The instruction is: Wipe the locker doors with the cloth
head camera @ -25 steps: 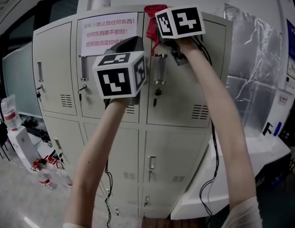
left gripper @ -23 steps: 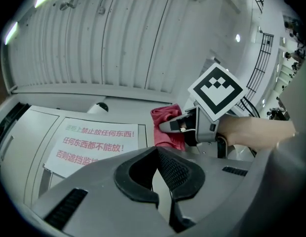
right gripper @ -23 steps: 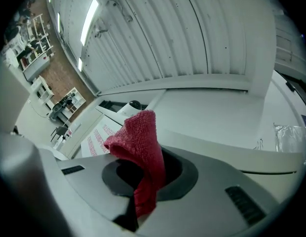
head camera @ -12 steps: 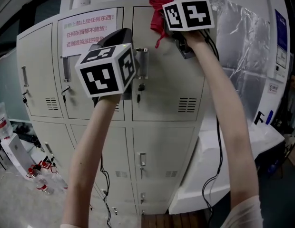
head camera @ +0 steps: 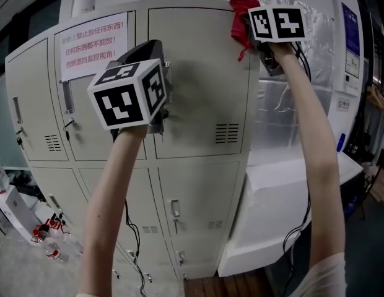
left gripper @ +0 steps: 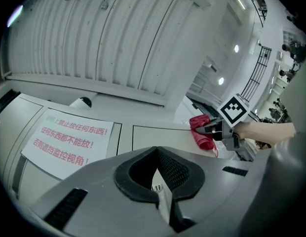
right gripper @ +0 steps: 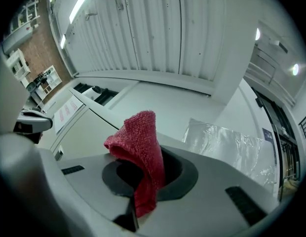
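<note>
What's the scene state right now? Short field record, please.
left hand-held gripper: jaws together, nothing seen held, raised in front of the upper lockers
right hand-held gripper: shut on the red cloth
cloth position: at the top right corner of the upper locker door
cloth contact: looks pressed to the door, not certain
paper sign: red print, on the neighbouring door to the left

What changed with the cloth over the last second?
The right gripper slid the red cloth rightward along the top of the upper locker door, to its right corner. It keeps its grip; the left gripper stays raised near that door's left edge.
</note>
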Available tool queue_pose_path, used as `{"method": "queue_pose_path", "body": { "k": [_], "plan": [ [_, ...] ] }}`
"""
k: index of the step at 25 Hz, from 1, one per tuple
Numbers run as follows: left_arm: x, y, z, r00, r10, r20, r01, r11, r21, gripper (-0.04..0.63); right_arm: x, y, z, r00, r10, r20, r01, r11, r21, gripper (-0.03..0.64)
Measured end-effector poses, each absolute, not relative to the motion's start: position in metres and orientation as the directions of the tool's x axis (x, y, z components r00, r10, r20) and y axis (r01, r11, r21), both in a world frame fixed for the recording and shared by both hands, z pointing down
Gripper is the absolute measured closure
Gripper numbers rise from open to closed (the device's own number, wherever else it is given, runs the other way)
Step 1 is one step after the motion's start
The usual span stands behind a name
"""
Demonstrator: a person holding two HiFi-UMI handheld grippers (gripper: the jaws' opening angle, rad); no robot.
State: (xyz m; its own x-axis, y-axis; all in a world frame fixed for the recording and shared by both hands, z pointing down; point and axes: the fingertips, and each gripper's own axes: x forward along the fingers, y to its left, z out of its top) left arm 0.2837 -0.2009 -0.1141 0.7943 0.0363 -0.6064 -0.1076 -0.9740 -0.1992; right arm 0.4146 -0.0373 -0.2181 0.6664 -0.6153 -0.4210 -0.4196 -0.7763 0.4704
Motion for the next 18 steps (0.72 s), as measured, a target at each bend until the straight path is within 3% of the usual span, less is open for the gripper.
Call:
{"method": "queue_pose_path", "body": {
  "k": [18],
  "plan": [
    [0.266,-0.222,-0.107,0.811,-0.019,-0.584,-0.161,-0.968,-0.191,0.580,0.414,-0.011,-0.222,0.690,-0.562,-0.456,-0.401,-0.821,0.406,0.588]
  ]
}}
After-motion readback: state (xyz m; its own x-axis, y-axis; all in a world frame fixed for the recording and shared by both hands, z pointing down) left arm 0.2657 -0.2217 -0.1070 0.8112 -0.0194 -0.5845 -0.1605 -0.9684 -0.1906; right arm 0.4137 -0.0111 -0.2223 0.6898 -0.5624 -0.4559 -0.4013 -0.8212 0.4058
